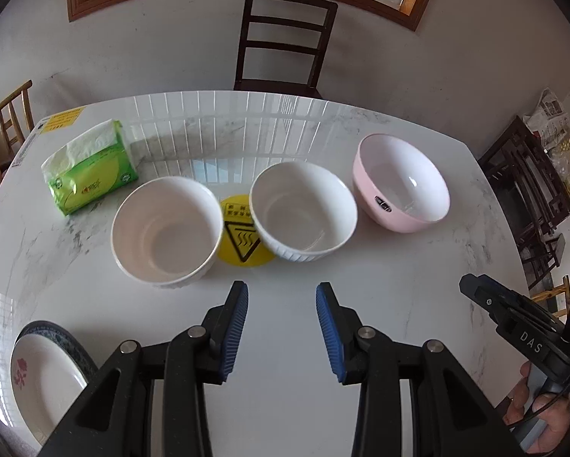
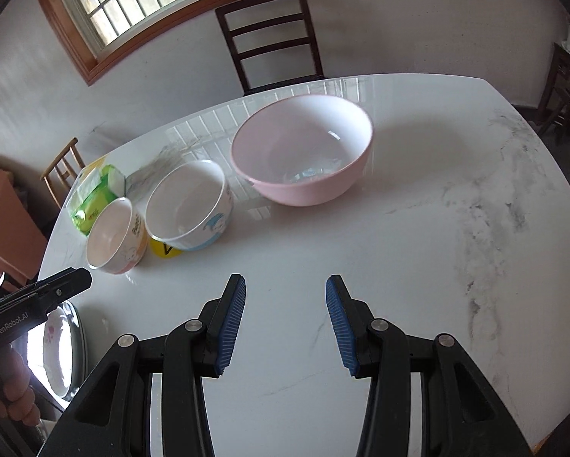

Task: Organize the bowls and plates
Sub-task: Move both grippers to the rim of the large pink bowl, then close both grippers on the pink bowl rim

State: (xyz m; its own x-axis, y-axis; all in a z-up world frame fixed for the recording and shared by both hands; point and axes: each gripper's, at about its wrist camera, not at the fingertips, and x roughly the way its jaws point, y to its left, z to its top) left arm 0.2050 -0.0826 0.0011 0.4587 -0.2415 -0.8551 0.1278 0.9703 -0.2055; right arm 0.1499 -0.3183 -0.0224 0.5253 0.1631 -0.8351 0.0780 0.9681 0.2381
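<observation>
Three bowls stand in a row on the white marble table (image 1: 399, 304). The left white bowl (image 1: 167, 230) and the middle white bowl (image 1: 303, 210) flank a yellow warning sticker (image 1: 241, 240); a larger pink bowl (image 1: 401, 182) is at the right. In the right wrist view these are the small cartoon bowl (image 2: 115, 236), the blue-patterned bowl (image 2: 190, 205) and the pink bowl (image 2: 302, 148). Stacked plates (image 1: 43, 377) with a red flower lie at the near left corner, also the plates (image 2: 62, 354). My left gripper (image 1: 282, 293) and right gripper (image 2: 285, 285) hover open above bare table, holding nothing.
A green tissue pack (image 1: 89, 167) lies at the far left of the table. A dark chair (image 1: 285, 38) stands behind the far edge, a light wooden chair (image 1: 9, 122) at the left, dark furniture (image 1: 528, 190) at the right. A hand (image 1: 540, 415) grips the other tool.
</observation>
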